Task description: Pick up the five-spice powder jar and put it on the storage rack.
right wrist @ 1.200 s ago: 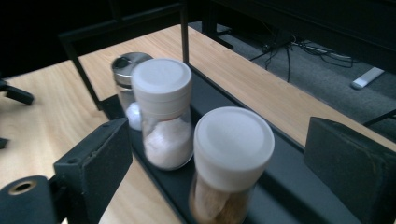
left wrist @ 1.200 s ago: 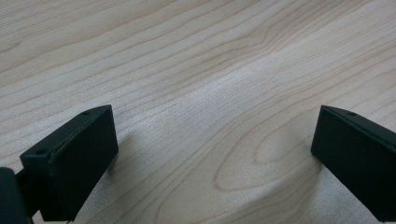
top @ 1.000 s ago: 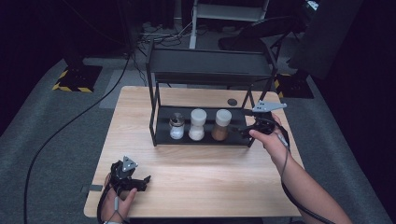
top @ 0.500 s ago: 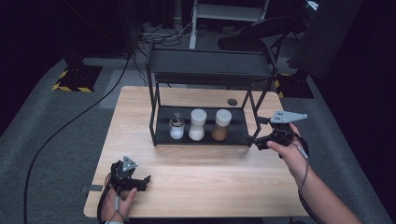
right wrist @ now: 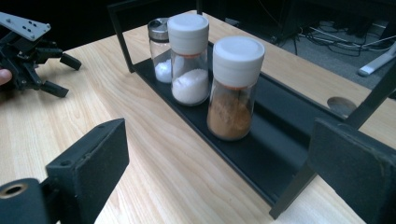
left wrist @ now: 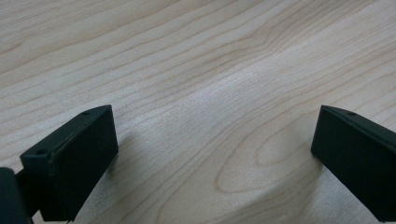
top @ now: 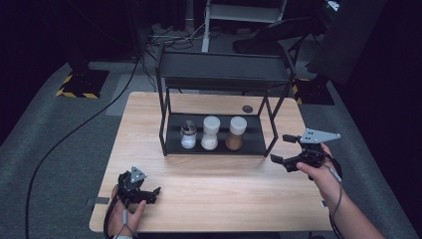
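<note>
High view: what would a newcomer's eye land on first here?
Three jars in a row on the bottom tray of a black wire rack mid-table: a metal-capped jar, a white-capped jar of white grains and a white-capped jar of brown powder. The right gripper hangs open off the rack's right end; the left gripper rests open near the table's front left.

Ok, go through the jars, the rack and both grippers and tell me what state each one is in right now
Brown spice jar: upright, white cap on, right end of the row.
Middle jar: upright, white cap on, white powder inside.
Small shaker: upright, metal top on, partly filled.
Rack: standing on the table, three jars on its bottom tray.
Right gripper: jaws open, nothing between them, beside the rack's right end.
Left gripper: jaws open, empty, low over the table.
</note>
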`<state>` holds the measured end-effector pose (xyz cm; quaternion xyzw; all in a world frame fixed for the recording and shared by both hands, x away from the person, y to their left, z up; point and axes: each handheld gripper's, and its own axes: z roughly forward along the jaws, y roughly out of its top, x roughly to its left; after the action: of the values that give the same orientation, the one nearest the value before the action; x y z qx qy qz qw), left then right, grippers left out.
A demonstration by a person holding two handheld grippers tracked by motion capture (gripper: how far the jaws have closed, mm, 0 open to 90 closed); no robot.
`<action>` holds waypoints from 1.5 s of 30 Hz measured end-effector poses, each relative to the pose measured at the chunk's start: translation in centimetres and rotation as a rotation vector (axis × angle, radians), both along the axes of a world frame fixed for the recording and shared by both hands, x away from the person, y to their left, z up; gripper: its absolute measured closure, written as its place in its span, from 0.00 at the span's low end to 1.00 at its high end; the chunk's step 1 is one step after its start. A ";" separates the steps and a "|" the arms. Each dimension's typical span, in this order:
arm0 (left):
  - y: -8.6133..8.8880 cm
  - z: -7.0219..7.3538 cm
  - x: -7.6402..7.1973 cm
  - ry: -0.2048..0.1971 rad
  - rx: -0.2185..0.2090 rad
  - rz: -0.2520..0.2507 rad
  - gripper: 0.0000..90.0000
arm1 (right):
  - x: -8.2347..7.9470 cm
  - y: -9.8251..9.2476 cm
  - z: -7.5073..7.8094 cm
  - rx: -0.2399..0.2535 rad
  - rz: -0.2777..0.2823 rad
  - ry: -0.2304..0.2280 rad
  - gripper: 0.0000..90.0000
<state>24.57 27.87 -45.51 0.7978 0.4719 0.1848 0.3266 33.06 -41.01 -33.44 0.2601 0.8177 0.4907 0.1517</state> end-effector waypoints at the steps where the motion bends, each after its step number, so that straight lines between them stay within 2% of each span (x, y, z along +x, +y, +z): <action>1: 0.0 0.0 0.0 0.000 0.000 0.000 0.00 | -0.1 -0.2 -0.1 0.001 -0.001 0.001 0.06; 10: 0.0 0.0 0.0 0.000 0.000 0.001 0.00 | -1.0 -1.4 -2.3 -0.002 -0.023 0.008 0.05; 12: 0.0 0.0 0.0 0.001 0.000 0.002 0.00 | -1.4 -1.5 -3.1 0.010 -0.045 -0.001 0.04; 15: 0.0 0.0 0.0 0.000 0.000 0.003 0.00 | -1.1 -2.1 -4.0 0.017 -0.021 0.016 0.03; 19: 0.0 0.0 0.0 0.001 0.000 0.003 0.00 | -1.3 -2.2 -5.4 0.006 -0.030 0.016 0.03; 22: 0.0 0.0 0.0 0.001 0.000 0.003 0.00 | -1.2 -2.5 -6.4 0.021 -0.032 0.038 0.03; 28: 0.0 0.0 0.0 0.001 0.000 0.003 0.00 | -1.2 -2.8 -8.0 0.028 -0.045 0.049 0.03; 33: 0.0 0.0 0.0 0.001 0.000 0.003 0.00 | -1.4 -2.8 -9.1 0.010 -0.043 0.044 0.03; 45: 0.0 0.0 0.1 0.001 0.000 0.003 0.00 | -1.5 -2.6 -11.3 -0.039 -0.031 0.081 0.03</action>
<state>24.62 27.82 -45.51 0.7970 0.4734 0.1851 0.3261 31.58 -43.57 -44.75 0.2894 0.8285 0.4612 0.1309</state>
